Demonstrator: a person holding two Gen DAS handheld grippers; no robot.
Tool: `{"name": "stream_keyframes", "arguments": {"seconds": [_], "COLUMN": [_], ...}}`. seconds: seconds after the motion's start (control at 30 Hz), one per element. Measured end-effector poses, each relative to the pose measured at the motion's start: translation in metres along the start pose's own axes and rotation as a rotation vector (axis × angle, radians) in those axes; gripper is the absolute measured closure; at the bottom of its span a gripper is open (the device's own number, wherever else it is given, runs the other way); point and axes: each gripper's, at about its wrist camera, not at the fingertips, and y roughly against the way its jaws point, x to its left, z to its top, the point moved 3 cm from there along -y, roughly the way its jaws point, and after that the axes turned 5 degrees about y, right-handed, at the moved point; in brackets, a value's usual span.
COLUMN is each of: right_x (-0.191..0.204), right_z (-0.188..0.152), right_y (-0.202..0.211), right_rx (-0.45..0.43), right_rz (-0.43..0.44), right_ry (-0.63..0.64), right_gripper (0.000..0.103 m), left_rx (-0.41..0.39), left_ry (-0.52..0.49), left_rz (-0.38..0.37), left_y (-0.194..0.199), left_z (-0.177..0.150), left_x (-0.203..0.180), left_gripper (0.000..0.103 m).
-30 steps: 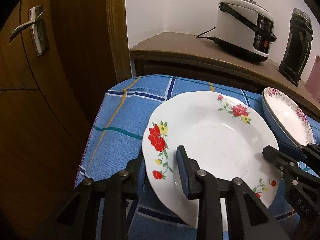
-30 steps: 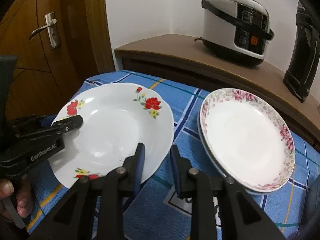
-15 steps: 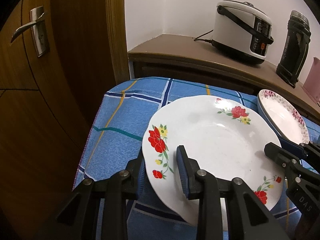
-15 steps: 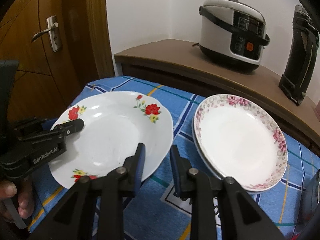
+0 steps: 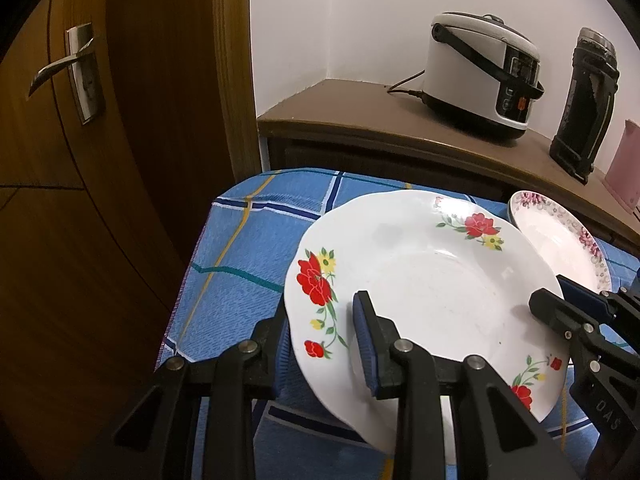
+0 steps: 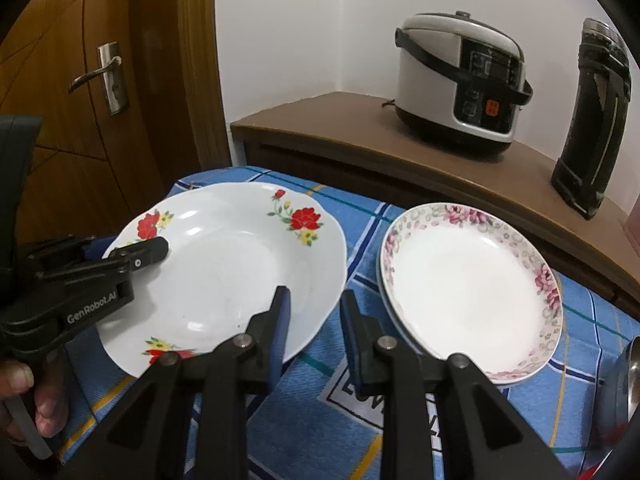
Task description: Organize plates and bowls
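Two grippers: both clamp the rim of the same red-flowered plate, from opposite sides.
Left gripper: lower centre of the left wrist view; one finger under the rim, the other on top, closed on the plate's near-left edge.
Right gripper: lower centre of the right wrist view; closed on the plate's right edge, one finger over the white surface, the other outside the rim.
Red-flowered plate: held tilted above the blue checked tablecloth, left of centre in the right wrist view.
Pink-rimmed plate: right of centre, lying on the cloth atop another dish, just beside the held plate, apart from it.
Hand: lower left edge, around the left gripper's handle.
Rice cooker: upper right, on a brown counter.
Dark flask: far right, on the counter.
Door handle: upper left.
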Motion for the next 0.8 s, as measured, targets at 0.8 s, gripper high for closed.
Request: {"name": "stream_keyframes", "arguments": {"seconds": [0.8], "right_x": [-0.022], "right_z": [0.004], "right_y": [0.019], "right_rx": [-0.045], "right_rz": [-0.053], "right_ry": [-0.032], "right_gripper": [0.078], "left_rx": [-0.037], "left_ry": [-0.051], "left_rz": [-0.027], "left_y": [0.009], "left_z": [0.015], "left_x": [-0.031], "left_gripper": [0.071]}}
